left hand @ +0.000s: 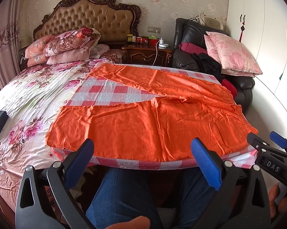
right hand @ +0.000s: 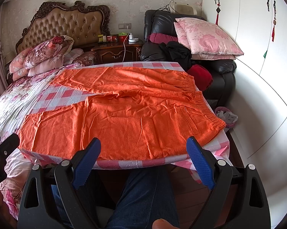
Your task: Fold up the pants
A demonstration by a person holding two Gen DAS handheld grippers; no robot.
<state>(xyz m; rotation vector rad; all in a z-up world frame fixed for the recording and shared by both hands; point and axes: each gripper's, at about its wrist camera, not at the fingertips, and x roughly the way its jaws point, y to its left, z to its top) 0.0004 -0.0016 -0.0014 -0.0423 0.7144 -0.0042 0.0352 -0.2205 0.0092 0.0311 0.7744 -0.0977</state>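
1. The left claw (left hand: 141, 164) is wide apart and holds nothing. It hangs in the air just in front of the near edge of the counter (left hand: 124, 164).
2. The right claw (right hand: 143, 162) is wide apart too, with nothing in it. It hangs by the same near edge, more to the 3 o'clock side.
3. The orange pants (left hand: 143, 118) lie flat on the counter, which has a pink and white checked cloth (left hand: 105, 93) on it.
4. The stretchy waist (right hand: 206, 105) is at the 3 o'clock end. The two legs reach out to 9 o'clock.
5. The far leg slants toward 10 o'clock, so a wedge of checked cloth shows between the legs.
6. The near leg lies along the near edge, just beyond both claws.
7. The counter sits on a flowery bed (left hand: 29, 99). Pillows (left hand: 67, 45) are piled at 11 o'clock.
8. A dark armchair (right hand: 219, 70) with a pink cushion (right hand: 208, 38) stands at 1 o'clock.
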